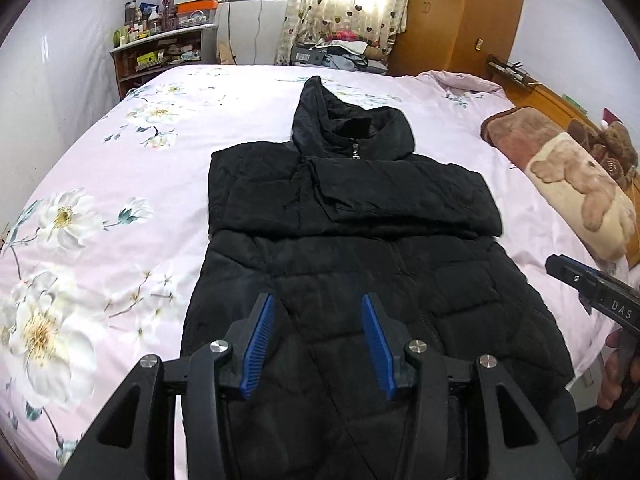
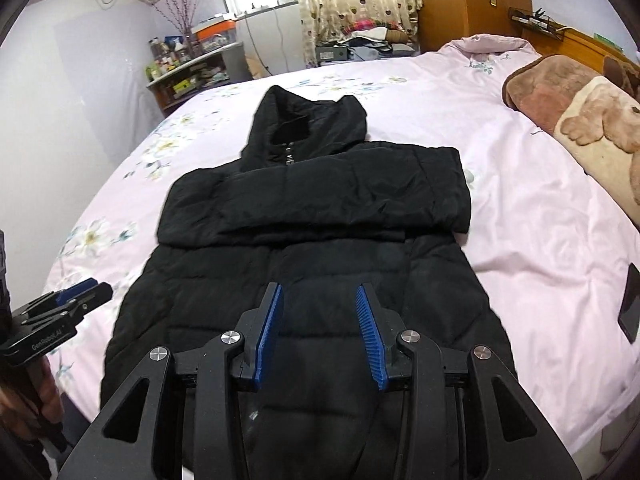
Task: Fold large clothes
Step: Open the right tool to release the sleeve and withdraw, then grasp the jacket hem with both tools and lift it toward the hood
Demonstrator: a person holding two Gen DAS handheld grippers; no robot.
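Note:
A black hooded puffer jacket (image 1: 352,200) (image 2: 312,200) lies flat and zipped on the pink floral bedsheet (image 1: 120,160), hood pointing away. Both sleeves are folded across its chest. My left gripper (image 1: 318,300) hovers open over the jacket's lower half, with nothing between its blue pads (image 1: 260,340). Over the same lower part, a little to the right, my right gripper (image 2: 320,288) is also open and holds nothing. Each gripper shows at the edge of the other's view: the right gripper (image 1: 564,268) and the left gripper (image 2: 88,292), both held by a person's hand.
A bear-print pillow (image 1: 580,184) (image 2: 592,132) lies along the right side of the bed by the wooden headboard. A dark flat object (image 2: 630,304) rests on the sheet at the right. A cluttered shelf (image 1: 160,52) and a wardrobe (image 1: 460,12) stand beyond the bed.

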